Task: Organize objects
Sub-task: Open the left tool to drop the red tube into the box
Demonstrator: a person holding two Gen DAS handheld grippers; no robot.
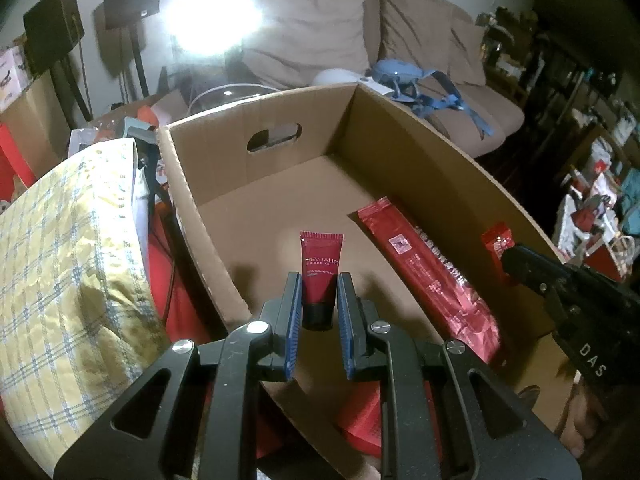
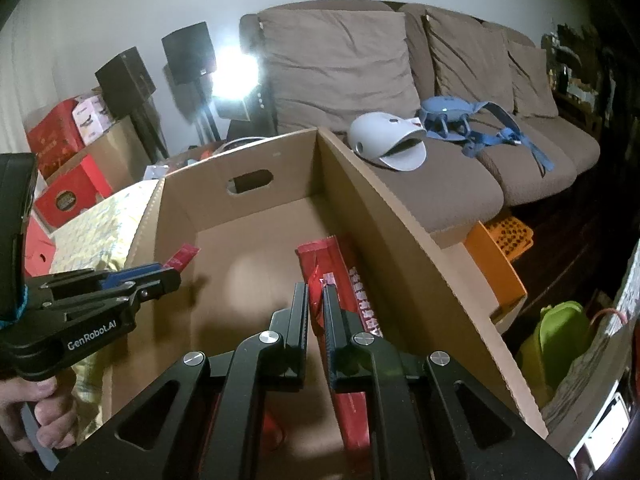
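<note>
Tube: a small dark-red cream tube (image 1: 319, 270) with white "REVITALIFT" lettering and a black cap, held cap-down over the open cardboard box (image 1: 420, 148).
Left gripper (image 1: 319, 294): blue pads pinched the tube near its cap.
Right gripper (image 2: 315, 300): fingers pressed on a small red packet (image 1: 497, 246), probably foil.
Box floor: a long red sachet (image 1: 430, 280) lay along the right wall.

Dim room; lamp (image 1: 212, 20) glare; fisheye-warped dark edges.
</note>
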